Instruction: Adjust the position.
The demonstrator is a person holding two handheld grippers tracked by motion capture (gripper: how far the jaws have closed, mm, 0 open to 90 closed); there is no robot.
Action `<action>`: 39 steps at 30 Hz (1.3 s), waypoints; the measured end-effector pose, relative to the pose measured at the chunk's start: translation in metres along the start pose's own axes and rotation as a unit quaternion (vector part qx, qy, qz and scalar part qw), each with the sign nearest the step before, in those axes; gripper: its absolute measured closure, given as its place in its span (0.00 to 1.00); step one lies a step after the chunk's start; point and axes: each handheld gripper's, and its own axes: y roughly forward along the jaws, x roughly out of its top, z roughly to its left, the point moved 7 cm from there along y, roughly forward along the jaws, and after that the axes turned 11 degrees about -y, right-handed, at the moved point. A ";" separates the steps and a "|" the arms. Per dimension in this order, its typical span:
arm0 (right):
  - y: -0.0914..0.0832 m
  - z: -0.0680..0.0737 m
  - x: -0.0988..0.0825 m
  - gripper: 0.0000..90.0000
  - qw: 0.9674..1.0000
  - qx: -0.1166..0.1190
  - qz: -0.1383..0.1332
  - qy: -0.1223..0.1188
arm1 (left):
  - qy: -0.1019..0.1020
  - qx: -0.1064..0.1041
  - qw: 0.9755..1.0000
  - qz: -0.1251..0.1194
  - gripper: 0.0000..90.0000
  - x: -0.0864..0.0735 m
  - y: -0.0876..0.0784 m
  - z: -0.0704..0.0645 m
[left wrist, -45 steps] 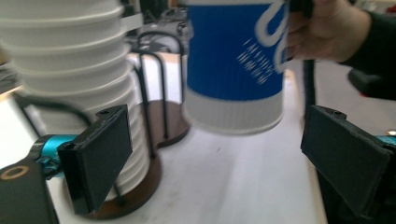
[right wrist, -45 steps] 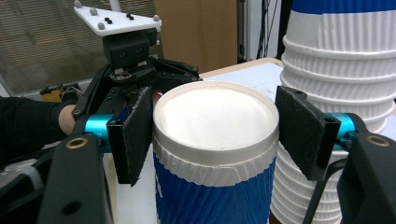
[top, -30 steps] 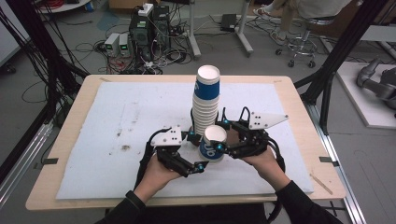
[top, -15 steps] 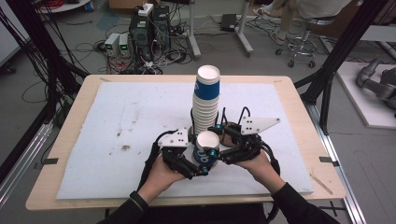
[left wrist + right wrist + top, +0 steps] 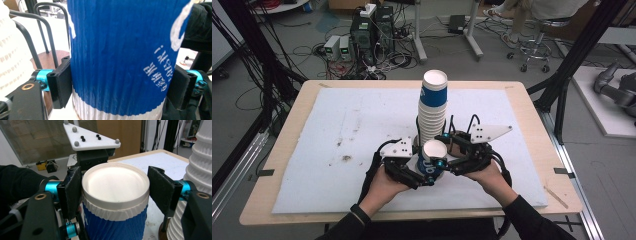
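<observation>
A blue paper cup (image 5: pixel 432 161) with a white ribbed band is held above the mat, its flat white end up. My left gripper (image 5: pixel 430 175) is shut on its blue body; in the left gripper view both pads press the cup (image 5: pixel 120 55). My right gripper (image 5: pixel 438 150) straddles the same cup (image 5: pixel 115 182) near its white end. One right pad (image 5: pixel 72 192) touches the rim, the other pad (image 5: pixel 160 190) stands a little off it, so this gripper is open. Just behind rises a tall stack of cups (image 5: pixel 432 112), blue on top.
The stack stands on a brown round base (image 5: pixel 50 58) with black wire uprights (image 5: pixel 43 32). A white mat (image 5: pixel 337 130) covers the wooden table (image 5: pixel 532 100). Black frame posts (image 5: pixel 572 55) and cables surround the table; both hands sit close together near the front edge.
The cup has shifted left from the right gripper's side to between both grippers. My left gripper came in and shut on it, and the right jaws have loosened.
</observation>
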 end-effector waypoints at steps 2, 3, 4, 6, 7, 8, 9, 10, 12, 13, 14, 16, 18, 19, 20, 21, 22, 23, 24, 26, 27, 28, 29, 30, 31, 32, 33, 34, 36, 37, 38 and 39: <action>-0.001 0.000 0.000 0.30 1.000 0.003 0.000 0.003 | 0.003 0.000 1.000 0.008 0.24 0.001 -0.001 0.000; -0.002 -0.002 0.001 0.27 1.000 0.002 0.004 0.006 | 0.004 0.000 1.000 0.013 0.24 0.001 -0.002 0.000; -0.003 -0.003 0.002 0.25 1.000 0.001 0.005 0.010 | 0.007 0.001 1.000 0.017 0.24 0.001 -0.002 0.001; -0.008 -0.006 0.004 0.24 1.000 0.003 0.010 0.010 | 0.007 0.004 1.000 0.030 0.25 0.002 -0.004 0.001; -0.010 -0.007 0.005 0.23 1.000 0.005 0.015 0.007 | 0.013 0.007 0.999 0.038 0.25 0.001 -0.004 0.001; -0.012 -0.008 0.006 0.22 1.000 0.005 0.023 0.006 | 0.016 0.009 0.999 0.044 0.25 0.001 -0.005 0.001; -0.013 -0.009 0.007 0.22 1.000 0.007 0.028 0.004 | 0.018 0.013 0.998 0.053 0.25 0.001 -0.005 0.002; -0.015 -0.008 0.008 0.22 0.999 0.015 0.039 0.007 | 0.018 0.015 0.998 0.060 0.25 0.001 -0.005 0.001; -0.016 -0.008 0.008 0.22 0.998 0.024 0.057 0.002 | 0.021 0.021 0.997 0.071 0.25 0.001 -0.005 0.001; -0.016 -0.008 0.008 0.22 0.998 0.026 0.064 -0.001 | 0.026 0.024 0.996 0.086 0.26 0.000 -0.004 0.001; -0.015 -0.006 0.007 0.22 0.996 0.032 0.079 -0.003 | 0.028 0.029 0.994 0.097 0.25 -0.001 -0.004 0.001; -0.013 -0.004 0.006 0.22 0.995 0.030 0.095 -0.011 | 0.033 0.035 0.993 0.112 0.26 -0.002 -0.002 0.001; -0.010 -0.002 0.002 0.22 0.992 0.038 0.116 -0.013 | 0.032 0.038 0.992 0.119 0.26 -0.003 -0.002 0.001; -0.009 -0.002 0.000 0.22 0.991 0.040 0.124 -0.012 | 0.035 0.041 0.991 0.126 0.26 -0.003 -0.001 0.001; -0.007 -0.002 -0.003 0.22 0.990 0.041 0.137 -0.014 | 0.037 0.041 0.990 0.130 0.26 -0.003 -0.001 0.001; -0.006 -0.002 -0.004 0.22 0.989 0.040 0.143 -0.013 | 0.038 0.044 0.989 0.135 0.26 -0.004 -0.001 0.001; -0.004 -0.001 -0.006 0.22 0.988 0.042 0.148 -0.012 | 0.041 0.046 0.988 0.138 0.26 -0.004 -0.001 0.001; -0.003 -0.001 -0.008 0.22 0.987 0.043 0.153 -0.012 | 0.043 0.046 0.988 0.141 0.26 -0.004 -0.001 0.001; -0.001 -0.001 -0.010 0.22 0.986 0.043 0.160 -0.012 | 0.046 0.046 0.988 0.139 0.26 -0.003 -0.001 0.000; 0.001 -0.001 -0.013 0.23 0.984 0.042 0.171 -0.015 | 0.049 0.044 0.988 0.138 0.26 -0.002 -0.001 -0.002; 0.002 -0.002 -0.014 0.25 0.984 0.042 0.173 -0.015 | 0.052 0.049 0.988 0.137 0.26 -0.002 -0.002 -0.002; 0.002 -0.001 -0.015 0.31 0.984 0.050 0.171 -0.014 | 0.055 0.052 0.988 0.135 0.26 -0.001 -0.002 -0.001; 0.002 -0.001 -0.014 0.33 0.984 0.054 0.166 -0.016 | 0.058 0.055 0.988 0.130 0.25 0.000 -0.002 -0.001; 0.001 -0.002 -0.014 0.33 0.985 0.051 0.163 -0.021 | 0.060 0.059 0.989 0.122 0.23 0.001 -0.003 -0.001; 0.000 -0.002 -0.013 0.33 0.986 0.050 0.157 -0.018 | 0.057 0.058 0.991 0.110 0.21 0.003 -0.004 -0.001; 0.000 -0.004 -0.012 0.33 0.988 0.049 0.147 -0.015 | 0.054 0.057 0.992 0.096 0.20 0.005 -0.005 0.000; -0.002 -0.006 -0.011 0.33 0.989 0.047 0.137 -0.010 | 0.056 0.060 0.993 0.083 0.17 0.006 -0.006 0.000; -0.003 -0.007 -0.010 0.33 0.990 0.043 0.131 -0.003 | 0.055 0.063 0.994 0.071 0.12 0.008 -0.007 0.001; -0.007 -0.012 -0.008 0.33 0.993 0.031 0.115 0.001 | 0.053 0.065 0.995 0.051 0.08 0.010 -0.010 0.001; -0.008 -0.013 -0.007 0.33 0.994 0.034 0.104 0.009 | 0.047 0.063 0.996 0.037 0.08 0.011 -0.011 0.001; -0.010 -0.014 -0.006 0.33 0.995 0.037 0.093 0.015 | 0.046 0.062 0.997 0.024 0.08 0.012 -0.012 0.001; -0.011 -0.015 -0.005 0.33 0.996 0.037 0.083 0.019 | 0.043 0.057 0.997 0.007 0.08 0.013 -0.013 0.001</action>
